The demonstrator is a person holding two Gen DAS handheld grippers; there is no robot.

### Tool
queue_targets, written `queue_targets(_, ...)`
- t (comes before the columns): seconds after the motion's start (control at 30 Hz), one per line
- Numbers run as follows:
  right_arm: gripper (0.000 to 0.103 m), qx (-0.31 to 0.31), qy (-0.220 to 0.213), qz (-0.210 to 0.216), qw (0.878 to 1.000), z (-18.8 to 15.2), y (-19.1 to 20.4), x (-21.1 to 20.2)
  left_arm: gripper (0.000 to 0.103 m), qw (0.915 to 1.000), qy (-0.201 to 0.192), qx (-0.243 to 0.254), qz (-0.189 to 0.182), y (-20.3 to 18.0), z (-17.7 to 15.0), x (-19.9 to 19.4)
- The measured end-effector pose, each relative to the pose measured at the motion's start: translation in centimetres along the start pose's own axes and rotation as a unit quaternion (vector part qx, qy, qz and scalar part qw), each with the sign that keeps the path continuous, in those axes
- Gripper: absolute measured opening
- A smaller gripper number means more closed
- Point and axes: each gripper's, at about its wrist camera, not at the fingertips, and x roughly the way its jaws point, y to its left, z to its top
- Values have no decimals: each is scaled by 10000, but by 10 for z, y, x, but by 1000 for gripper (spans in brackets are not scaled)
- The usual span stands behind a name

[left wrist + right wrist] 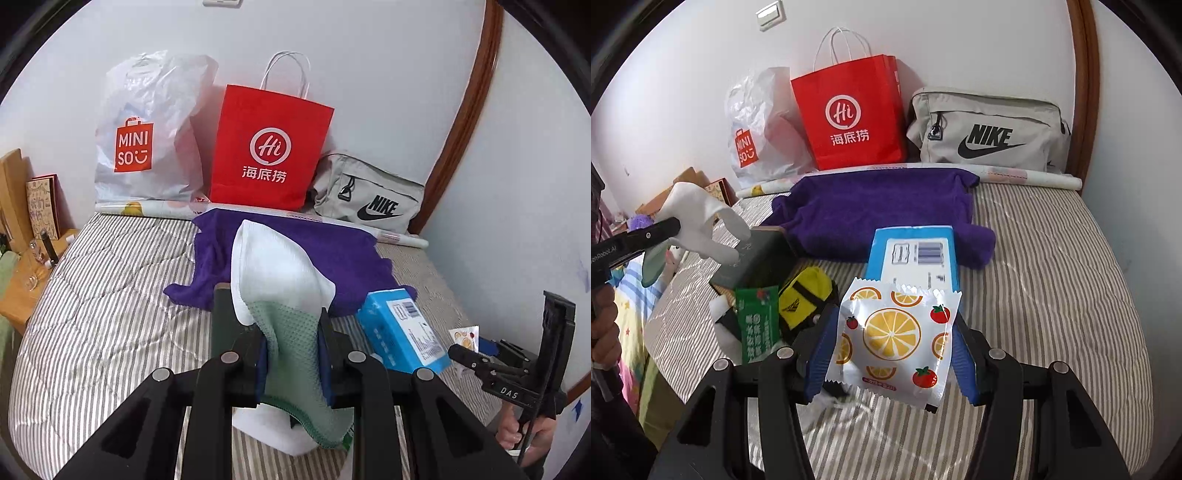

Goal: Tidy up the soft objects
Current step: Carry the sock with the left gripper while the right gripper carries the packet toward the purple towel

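The left gripper (291, 354) clamps a white-green sock (280, 280) above the bed (110, 295), while the right gripper (895, 354) stands open around a fruit-print packet (894, 339).

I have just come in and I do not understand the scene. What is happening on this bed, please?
A person is sorting soft things on a striped bed with two handheld grippers. The left gripper holds a white and green sock, lifted above the bed, its jaws closed on it. The right gripper has a fruit-printed packet between its jaws. A purple towel and a blue box lie ahead, with bags against the wall.
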Motion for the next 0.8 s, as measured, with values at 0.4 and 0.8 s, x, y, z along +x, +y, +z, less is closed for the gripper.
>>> queue_targets(0.4,56,-144,10,-80,9999,56,-9,37,21,9998,161,-97,50,17,34,49)
queue_targets(0.8,56,-335,162,49,9993,119,-18,99,21,9988,458,-73,143,25,76,109)
